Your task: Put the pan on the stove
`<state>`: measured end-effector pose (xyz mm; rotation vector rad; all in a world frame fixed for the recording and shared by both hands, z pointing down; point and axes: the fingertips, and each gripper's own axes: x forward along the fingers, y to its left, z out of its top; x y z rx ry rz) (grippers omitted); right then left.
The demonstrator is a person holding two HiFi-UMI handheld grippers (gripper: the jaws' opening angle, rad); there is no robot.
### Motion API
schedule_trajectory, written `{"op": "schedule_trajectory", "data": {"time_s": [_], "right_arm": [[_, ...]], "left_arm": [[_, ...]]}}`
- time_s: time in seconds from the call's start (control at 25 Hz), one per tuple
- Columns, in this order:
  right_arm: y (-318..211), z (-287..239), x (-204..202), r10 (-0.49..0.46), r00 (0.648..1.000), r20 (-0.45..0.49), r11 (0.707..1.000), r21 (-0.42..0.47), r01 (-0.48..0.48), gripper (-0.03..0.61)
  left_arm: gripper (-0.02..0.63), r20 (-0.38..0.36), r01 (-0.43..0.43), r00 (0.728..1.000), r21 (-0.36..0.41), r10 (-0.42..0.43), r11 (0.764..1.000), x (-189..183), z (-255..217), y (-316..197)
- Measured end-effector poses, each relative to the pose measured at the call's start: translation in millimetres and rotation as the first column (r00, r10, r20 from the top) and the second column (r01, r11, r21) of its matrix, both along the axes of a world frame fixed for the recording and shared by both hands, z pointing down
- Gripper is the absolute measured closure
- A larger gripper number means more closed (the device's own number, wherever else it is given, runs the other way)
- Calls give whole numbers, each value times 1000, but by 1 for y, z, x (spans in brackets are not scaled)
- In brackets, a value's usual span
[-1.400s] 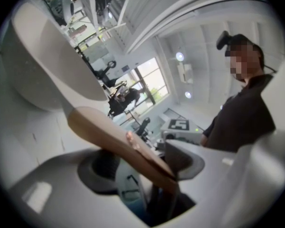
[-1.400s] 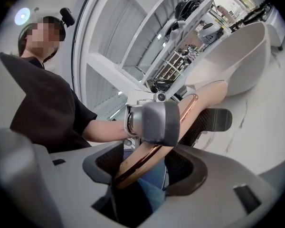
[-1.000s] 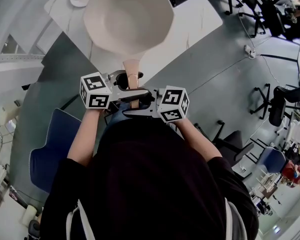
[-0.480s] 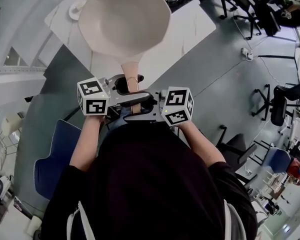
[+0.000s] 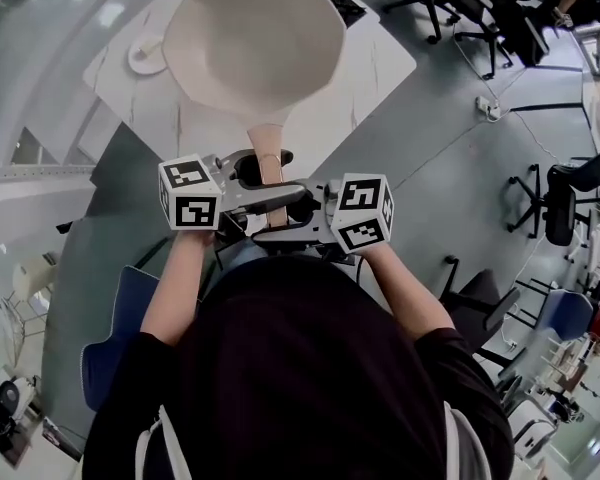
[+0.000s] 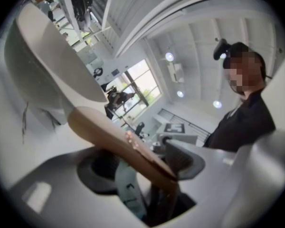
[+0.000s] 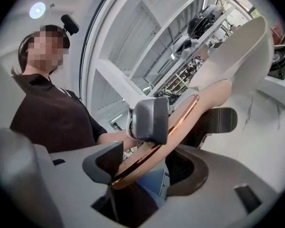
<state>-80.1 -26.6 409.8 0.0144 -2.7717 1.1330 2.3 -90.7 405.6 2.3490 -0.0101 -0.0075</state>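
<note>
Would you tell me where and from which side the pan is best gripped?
I'd take the tan handle, from its free end nearest the person: it juts out of the pan, whose wide bowl no jaws would span. The left gripper and right gripper hold it there.

Pan (image 5: 255, 38): cream, faceted bowl, empty, mouth up, with a tan handle (image 5: 270, 168) edged in copper pointing back toward the person. It was held by that handle, clear of the white counter (image 5: 380, 63) below and not on the stove. Stove (image 7: 281, 61): black burner top on a white unit at the counter's far end, beyond the pan's rim.
</note>
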Motion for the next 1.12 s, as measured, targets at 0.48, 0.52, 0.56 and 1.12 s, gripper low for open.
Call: {"op": "schedule_trajectory", "data": {"time_s": [0.48,0.52,0.56,1.12], "right_arm": [[-61,-9,40,79,997,-8,997,28,-78,337],[-65,-9,44,82,997,-9,996,32,-81,337],[-70,-9,49,85,996,-11,996,34,-85,336],[-124,-4,71,140,990,-19,989,43,-139,333]], "left_arm": [[314,-14,-71,997,21,72,997,45,-12,-54],[313,-14,-74,997,23,75,997,50,-12,-58],[313,-14,-77,997,26,78,997,54,-12,-63],[311,-7,-130,991,25,130,991,81,-7,-112]]}}
